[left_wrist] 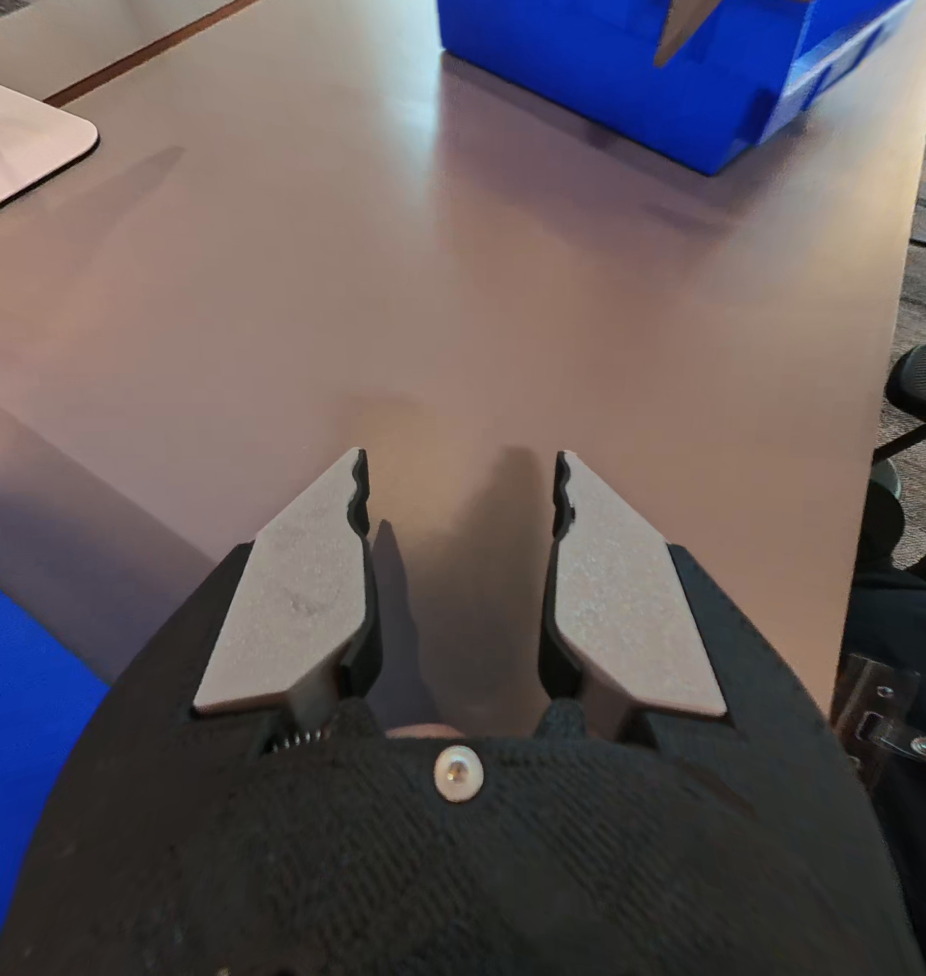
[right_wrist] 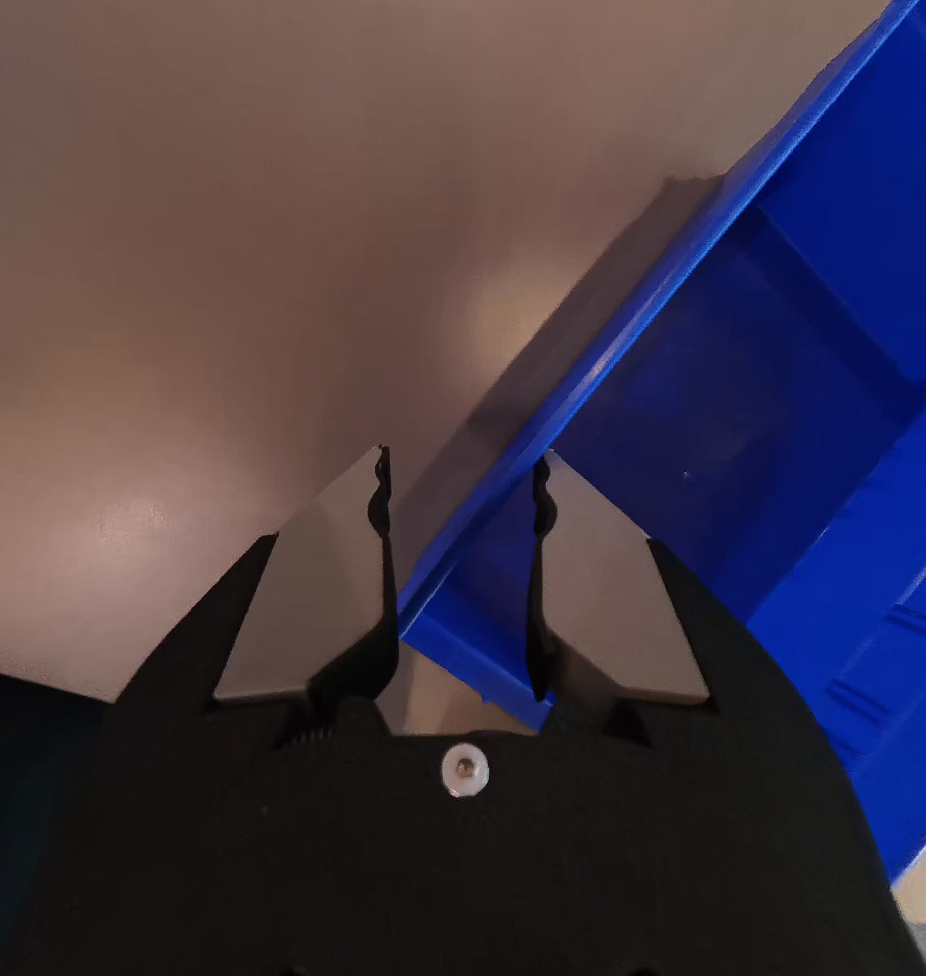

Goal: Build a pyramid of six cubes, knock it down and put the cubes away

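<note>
No cube shows in either view. My left gripper (left_wrist: 461, 459) is open and empty, low over the bare brown table (left_wrist: 397, 290). A blue bin (left_wrist: 635, 90) stands at the far right of the table in the left wrist view, and one finger of the other gripper (left_wrist: 677, 31) hangs over it. In the right wrist view my right gripper (right_wrist: 463, 457) is open and empty, straddling the rim of the blue bin (right_wrist: 635, 327). The part of the bin's inside (right_wrist: 741, 396) that shows is bare.
A pale flat pad with rounded corners (left_wrist: 22, 148) lies at the table's far left. A second blue surface (left_wrist: 22, 686) sits at the near left. The table's right edge (left_wrist: 894, 317) runs by a black chair (left_wrist: 920, 380) and carpet. The gap from one gripper's tips to the other's is roughly 30 centimeters.
</note>
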The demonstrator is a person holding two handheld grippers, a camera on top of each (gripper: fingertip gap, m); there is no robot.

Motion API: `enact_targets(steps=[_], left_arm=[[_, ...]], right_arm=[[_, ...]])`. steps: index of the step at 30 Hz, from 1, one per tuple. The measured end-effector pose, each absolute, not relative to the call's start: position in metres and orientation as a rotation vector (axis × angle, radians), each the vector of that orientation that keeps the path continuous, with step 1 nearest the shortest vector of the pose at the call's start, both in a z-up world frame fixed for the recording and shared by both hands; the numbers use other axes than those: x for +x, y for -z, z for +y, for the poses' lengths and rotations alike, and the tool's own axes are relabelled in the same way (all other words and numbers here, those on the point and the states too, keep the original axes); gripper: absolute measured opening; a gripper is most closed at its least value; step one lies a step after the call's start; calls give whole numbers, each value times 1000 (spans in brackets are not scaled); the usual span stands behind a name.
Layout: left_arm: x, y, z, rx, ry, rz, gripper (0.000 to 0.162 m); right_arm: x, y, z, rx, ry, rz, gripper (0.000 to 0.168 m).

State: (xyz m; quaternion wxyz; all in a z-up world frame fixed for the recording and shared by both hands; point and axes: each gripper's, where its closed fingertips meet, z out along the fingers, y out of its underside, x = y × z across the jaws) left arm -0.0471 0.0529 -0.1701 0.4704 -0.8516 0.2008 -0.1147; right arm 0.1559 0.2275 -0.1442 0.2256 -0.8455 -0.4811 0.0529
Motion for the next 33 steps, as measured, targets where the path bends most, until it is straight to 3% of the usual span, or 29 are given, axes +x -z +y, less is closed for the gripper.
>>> enact_targets(steps=[4,8,13,16,26,33], left_arm=[[-48,173,52,-2092,250,507,70],[-55,174,53,-2097,230,473,71],[-66,169,64,-2085,172,351,71],[-57,161,76,-2061,141,309,71],[-98,114,162,-1863,-285,28,73],[-121,122,177,-1817,-366,-28,77]], right_arm=[[135,145,244,-2288,-163,-1463,51],[126,138,264,-2319,-180,-1380,36],[90,78,251,-2019,-280,-1155,60],[48,56,211,-1750,-369,-1176,58],[-48,86,201,-1549,-275,-1005,69],[-57,112,217,-1591,-339,-909,73]])
